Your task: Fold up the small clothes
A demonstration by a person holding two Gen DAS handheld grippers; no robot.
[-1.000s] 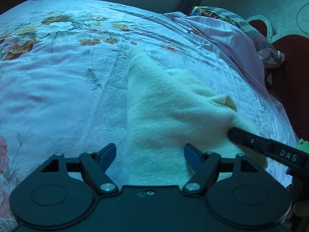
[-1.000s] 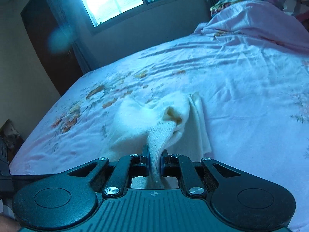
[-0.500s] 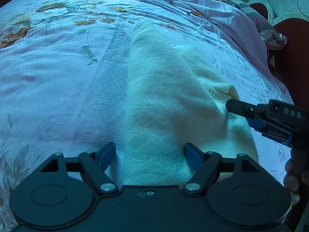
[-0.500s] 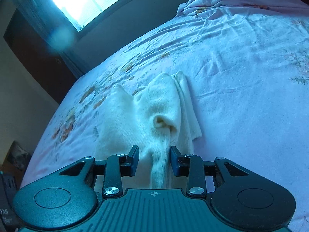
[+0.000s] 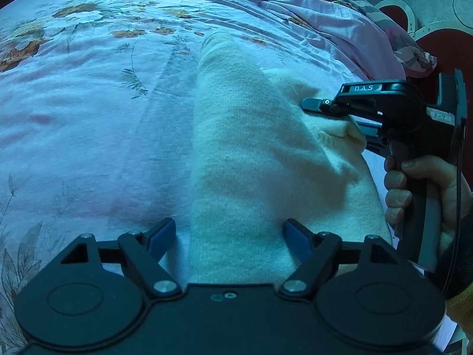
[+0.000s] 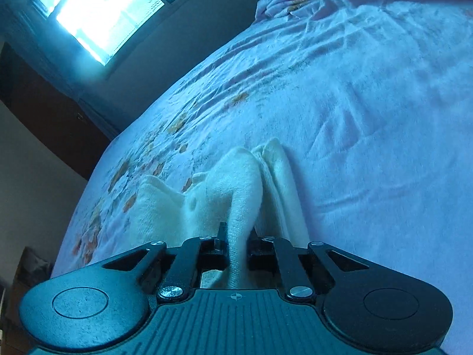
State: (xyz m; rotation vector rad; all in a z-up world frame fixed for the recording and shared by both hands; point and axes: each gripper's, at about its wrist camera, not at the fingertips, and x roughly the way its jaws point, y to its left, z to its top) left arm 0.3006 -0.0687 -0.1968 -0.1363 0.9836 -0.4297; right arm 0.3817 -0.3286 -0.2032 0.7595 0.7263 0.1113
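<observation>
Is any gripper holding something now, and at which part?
The right gripper pinches the cream garment by a raised fold at its edge. The left gripper is open, holding nothing.

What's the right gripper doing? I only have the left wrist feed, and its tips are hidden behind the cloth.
Observer: The right gripper is shut on a raised fold of the cream garment.
Operator: Anything past the bed on that side?
Observer: Yes, a bright window sits in the wall beyond the bed.
Operator: How does the cloth look from there?
Observer: A second, narrower fold lies just right of the pinched one, flat on the sheet.
Operator: And the left gripper?
Observer: The left gripper is open, with the garment's near edge between its fingers.
</observation>
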